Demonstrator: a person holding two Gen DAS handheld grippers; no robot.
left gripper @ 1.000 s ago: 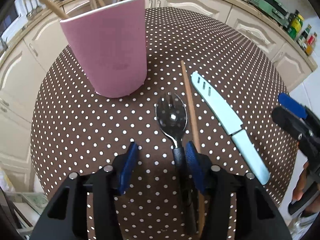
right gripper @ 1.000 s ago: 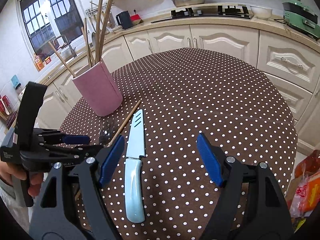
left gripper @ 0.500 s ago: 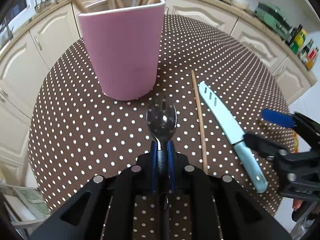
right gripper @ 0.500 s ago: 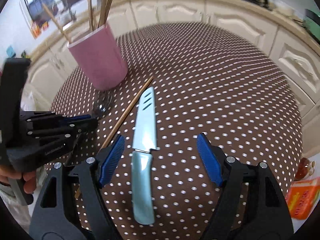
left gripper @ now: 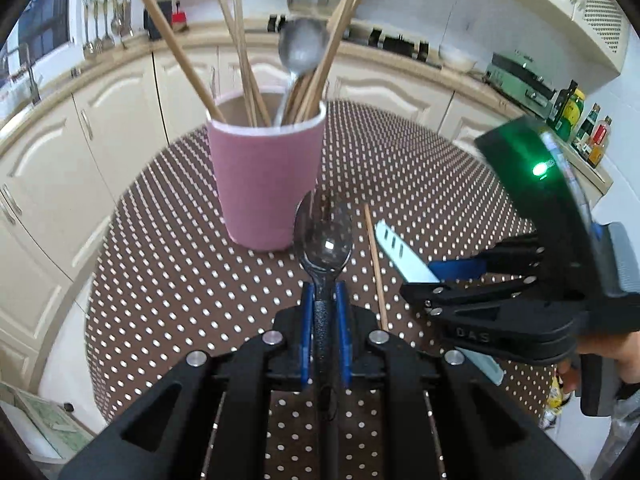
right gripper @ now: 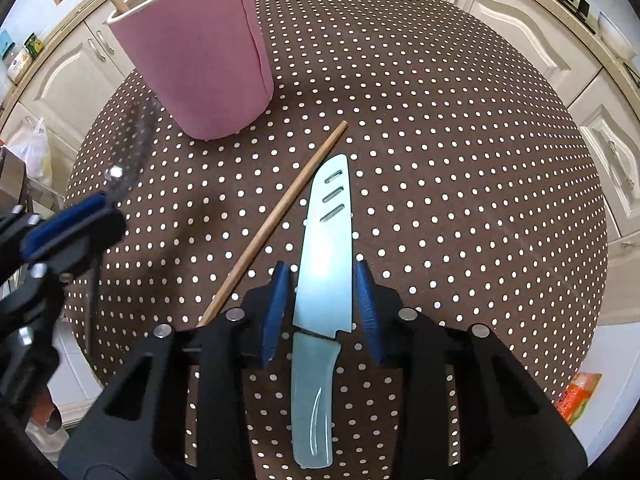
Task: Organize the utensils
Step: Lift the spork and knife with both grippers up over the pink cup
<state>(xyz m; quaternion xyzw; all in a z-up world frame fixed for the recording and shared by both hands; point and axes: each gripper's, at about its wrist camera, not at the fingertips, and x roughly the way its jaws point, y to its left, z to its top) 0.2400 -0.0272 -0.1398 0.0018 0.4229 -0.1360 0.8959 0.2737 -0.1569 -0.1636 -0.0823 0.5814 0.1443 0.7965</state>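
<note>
My left gripper [left gripper: 323,300] is shut on the black handle of a metal spork [left gripper: 324,240] and holds it lifted above the table, in front of the pink utensil cup [left gripper: 266,176]. The cup holds several wooden chopsticks and a metal spoon. My right gripper [right gripper: 322,292] is open and low over the table, its fingers on either side of the light blue sheathed knife [right gripper: 324,280]. A single wooden chopstick [right gripper: 276,220] lies left of the knife. The left gripper with the spork [right gripper: 124,168] shows at the left of the right wrist view.
The round table [right gripper: 460,160] has a brown white-dotted cloth. Cream kitchen cabinets [left gripper: 100,120] and a counter with a pot, stove and bottles surround it. An orange packet [right gripper: 576,396] lies on the floor at the right.
My left gripper closed on the spork handle and lifted it off the table. My right gripper came down over the knife and narrowed its opening around the blade.
</note>
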